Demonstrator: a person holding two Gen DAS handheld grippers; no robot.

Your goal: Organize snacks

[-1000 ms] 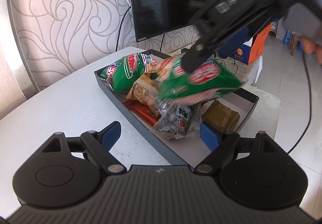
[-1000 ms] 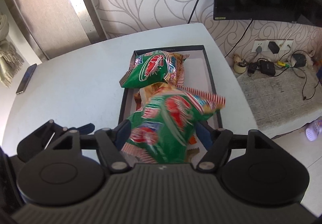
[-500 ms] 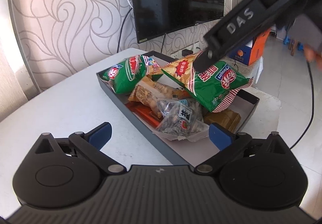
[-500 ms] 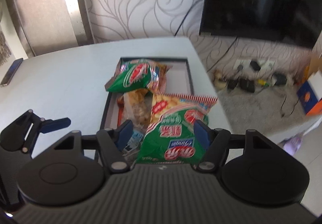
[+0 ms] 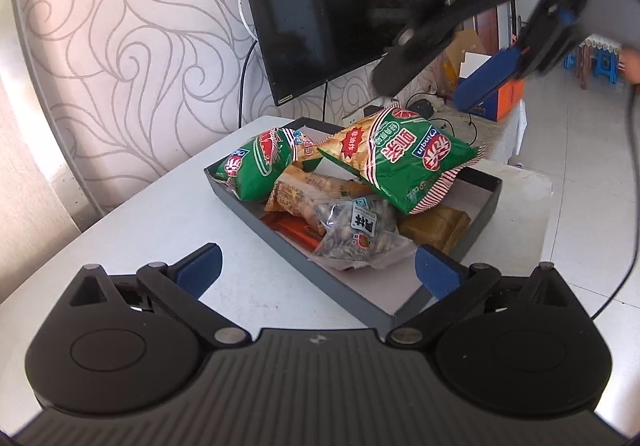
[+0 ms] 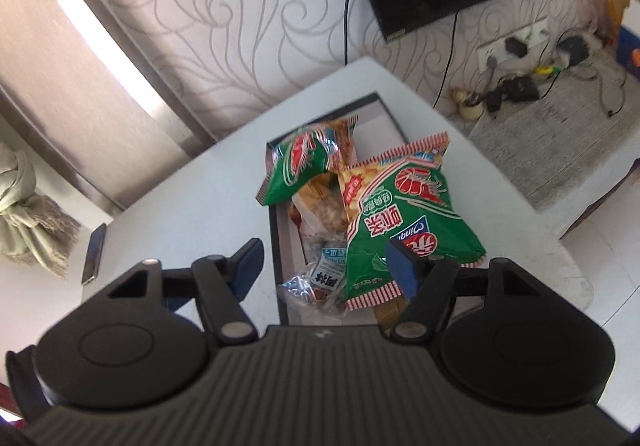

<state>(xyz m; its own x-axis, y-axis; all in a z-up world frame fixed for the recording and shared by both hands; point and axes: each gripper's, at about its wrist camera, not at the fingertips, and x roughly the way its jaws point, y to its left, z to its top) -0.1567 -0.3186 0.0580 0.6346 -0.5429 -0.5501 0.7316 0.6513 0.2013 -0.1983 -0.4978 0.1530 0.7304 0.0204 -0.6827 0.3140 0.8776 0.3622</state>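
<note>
Resting atop the shallow dark cardboard tray (image 5: pixel 352 292), the large green crinkled snack bag (image 5: pixel 404 161) should be nudged flat; both the left gripper (image 5: pixel 316 272) and right gripper (image 6: pixel 324 266) have jaws wide, empty.

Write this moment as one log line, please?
step: organize snacks | left gripper: jaws open, empty | right gripper: jaws open, empty | big green bag: lying on snack pile in tray | table

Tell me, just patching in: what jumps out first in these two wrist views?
The big green chip bag grabs the eye, lying tilted atop the snack pile in the dark tray on the white table. A smaller green bag sits at the tray's far end by the wall. Both the right gripper and left gripper stand open, neither pressing on anything.
</note>
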